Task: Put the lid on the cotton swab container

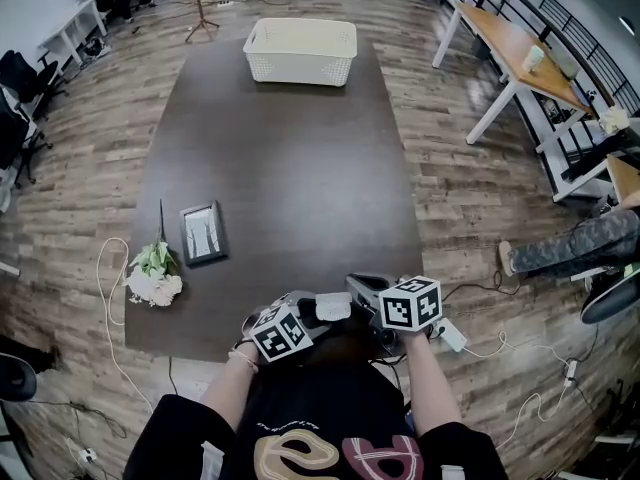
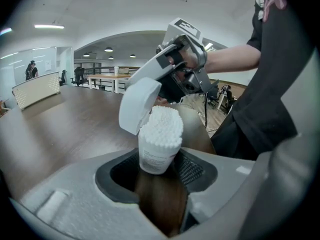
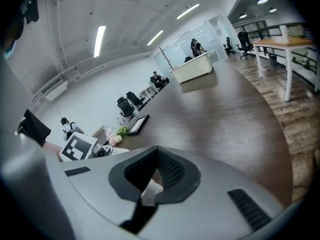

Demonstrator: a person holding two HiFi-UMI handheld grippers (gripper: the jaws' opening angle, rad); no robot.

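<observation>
**Lid held at container's top, not seated**

Left gripper (image 2: 159,170): jaws set wide and clamped on the base of the cotton swab container (image 2: 159,149). The container sits between the jaws, tilted and lifted off the surface (image 1: 290,168).

Right gripper (image 3: 152,176): jaws nearly together, pinching the white lid (image 2: 137,104).

In the left gripper view the lid is tilted at the upper left of the swab heads. It overlaps their edge, but actual contact can't be told. The lid isn't down over the rim.

The container is packed full of white cotton swabs (image 2: 162,124), their heads bulging above the rim. There's a printed label on its side, too small to read.

A white basket (image 1: 300,51) stands at the far end of the surface, well apart from the grippers. Its inside isn't readable.

At near left, a picture frame (image 1: 203,233) lies flat with a bunch of white flowers (image 1: 155,273) just beside it.

- **Head view:** both grippers sit close together at the near edge. The lid is only a white patch between the marker cubes, and the container is mostly hidden under them.
- **Left gripper view:** the only one showing the swabs and the lid's position over them.
- **Right gripper view:** shows just a white sliver of lid in its jaws, with the left gripper's marker cube at left.
</observation>
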